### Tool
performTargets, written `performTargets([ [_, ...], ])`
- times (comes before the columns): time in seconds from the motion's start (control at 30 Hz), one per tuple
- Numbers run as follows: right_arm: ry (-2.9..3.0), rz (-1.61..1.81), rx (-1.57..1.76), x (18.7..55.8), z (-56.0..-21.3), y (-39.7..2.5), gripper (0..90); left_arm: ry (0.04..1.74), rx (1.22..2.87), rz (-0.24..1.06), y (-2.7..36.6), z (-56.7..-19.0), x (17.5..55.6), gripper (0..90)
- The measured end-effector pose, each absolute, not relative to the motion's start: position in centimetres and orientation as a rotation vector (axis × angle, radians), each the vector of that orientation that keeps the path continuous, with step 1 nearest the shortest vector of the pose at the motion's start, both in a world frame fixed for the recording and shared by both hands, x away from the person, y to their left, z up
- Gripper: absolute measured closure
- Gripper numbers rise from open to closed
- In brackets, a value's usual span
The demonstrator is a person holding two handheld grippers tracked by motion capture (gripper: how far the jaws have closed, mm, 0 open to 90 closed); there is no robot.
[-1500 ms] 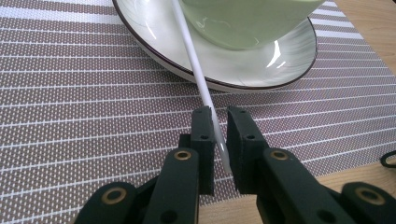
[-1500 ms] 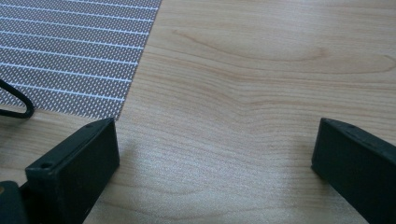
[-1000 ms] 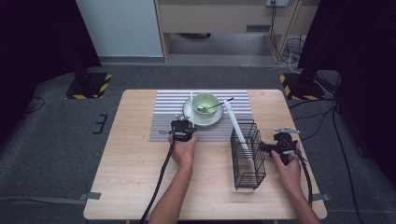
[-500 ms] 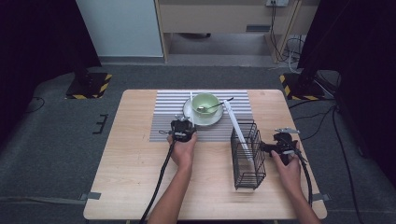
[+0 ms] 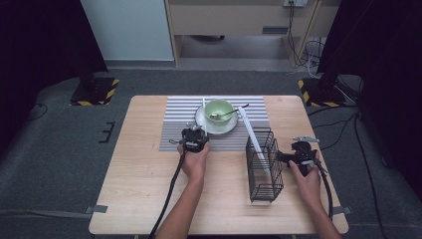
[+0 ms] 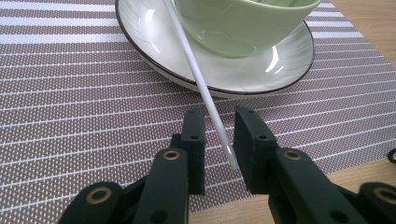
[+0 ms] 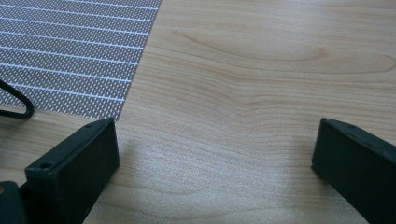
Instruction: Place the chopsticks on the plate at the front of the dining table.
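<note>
The left gripper point(image 6: 218, 140) is straddling a white chopstick point(image 6: 196, 79) leaning on the saucer point(image 6: 154, 51), its fingers narrowly parted and not yet clamping. Beside the wire rack point(image 5: 263, 164), the right gripper point(image 7: 215, 154) is hovering wide open and empty.

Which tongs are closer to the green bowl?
The left tongs. They sit right in front of the green bowl and its saucer, jaws around a white chopstick. The right tongs are farther away, beyond the wire rack.

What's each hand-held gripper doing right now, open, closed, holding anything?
Left hand-held gripper: jaws partly open around the white chopstick, not yet clamped.
Right hand-held gripper: jaws wide open, empty, over the bare wooden table.
</note>
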State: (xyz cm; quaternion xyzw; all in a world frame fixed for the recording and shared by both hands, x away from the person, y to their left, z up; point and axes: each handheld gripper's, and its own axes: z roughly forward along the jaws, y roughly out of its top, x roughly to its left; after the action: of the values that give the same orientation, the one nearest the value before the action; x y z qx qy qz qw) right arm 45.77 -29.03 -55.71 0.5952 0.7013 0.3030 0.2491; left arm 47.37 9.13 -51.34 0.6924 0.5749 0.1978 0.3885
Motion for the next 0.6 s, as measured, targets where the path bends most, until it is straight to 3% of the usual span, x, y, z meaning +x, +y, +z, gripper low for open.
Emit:
performTargets([
  [0.3,1.911,0.825,1.620,45.8,-55.7,-29.0,0.6,1.414,1.777,0.546,9.6,-50.7,46.2,67.7],
  [0.6,1.913,0.826,1.621,45.8,-55.7,-29.0,0.4,1.318,1.831,0.602,11.8,-49.7,44.5,38.2],
])
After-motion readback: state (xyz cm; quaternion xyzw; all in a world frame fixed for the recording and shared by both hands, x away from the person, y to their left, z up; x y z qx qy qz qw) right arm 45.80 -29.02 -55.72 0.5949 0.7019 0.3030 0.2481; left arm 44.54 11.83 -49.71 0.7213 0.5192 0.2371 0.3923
